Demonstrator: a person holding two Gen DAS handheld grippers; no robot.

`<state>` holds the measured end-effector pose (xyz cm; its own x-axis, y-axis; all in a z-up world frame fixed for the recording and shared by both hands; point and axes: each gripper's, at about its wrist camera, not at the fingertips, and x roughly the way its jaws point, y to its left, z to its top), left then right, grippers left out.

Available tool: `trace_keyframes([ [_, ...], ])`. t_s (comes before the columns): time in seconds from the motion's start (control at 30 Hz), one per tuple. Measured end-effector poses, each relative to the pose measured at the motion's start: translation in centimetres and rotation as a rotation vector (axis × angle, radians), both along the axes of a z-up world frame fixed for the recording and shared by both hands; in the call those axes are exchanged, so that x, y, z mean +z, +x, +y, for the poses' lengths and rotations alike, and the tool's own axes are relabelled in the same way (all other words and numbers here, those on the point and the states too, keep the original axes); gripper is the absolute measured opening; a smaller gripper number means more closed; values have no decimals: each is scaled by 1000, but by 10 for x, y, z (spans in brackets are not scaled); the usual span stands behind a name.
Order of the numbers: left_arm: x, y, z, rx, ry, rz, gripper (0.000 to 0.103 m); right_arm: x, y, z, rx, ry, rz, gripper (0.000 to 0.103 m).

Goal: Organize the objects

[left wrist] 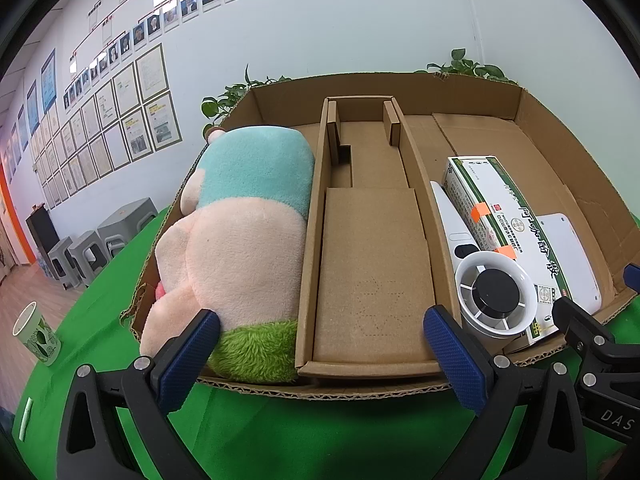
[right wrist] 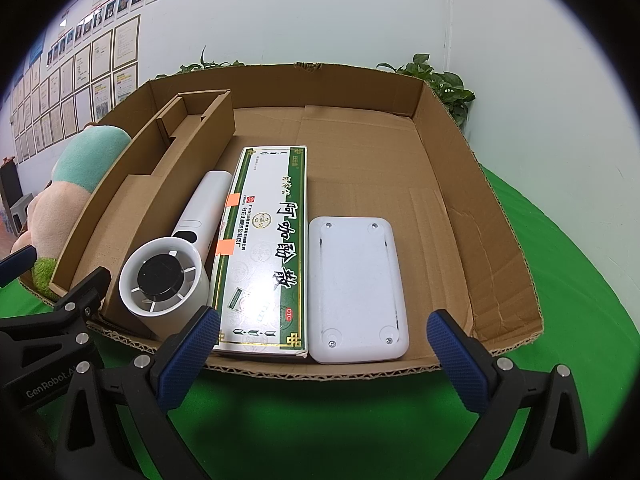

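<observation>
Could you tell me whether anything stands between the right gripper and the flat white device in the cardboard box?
Only the box's low front wall lies between the open right gripper and the flat white device. The device lies just behind that wall, beside the green-and-white carton, with nothing on top of it.

The box (right wrist: 264, 248) in the tray carries large black Chinese characters down its white face, reading roughly "阿咖酚散"; a red oval "OTC" mark sits near its 6 o'clock end, and the smaller green line of print is too fine to read. Left gripper (right wrist: 52, 364) body, seen from the right wrist at 9 o'clock: "GenRobot.A", cut off. Right gripper (left wrist: 612, 412) body, seen from the left wrist at 4 o'clock: "DAS", cut off. Wall documents (left wrist: 132, 120): illegible.
</observation>
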<state>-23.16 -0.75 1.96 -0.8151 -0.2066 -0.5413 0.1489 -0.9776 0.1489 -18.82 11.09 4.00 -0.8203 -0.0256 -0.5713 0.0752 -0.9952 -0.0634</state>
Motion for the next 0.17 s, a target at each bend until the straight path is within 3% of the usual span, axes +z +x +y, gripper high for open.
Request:
trace_keyframes([
  [0.17, -1, 0, -1, -1, 0, -1, 103, 0, 0, 0, 0, 0, 0, 103],
])
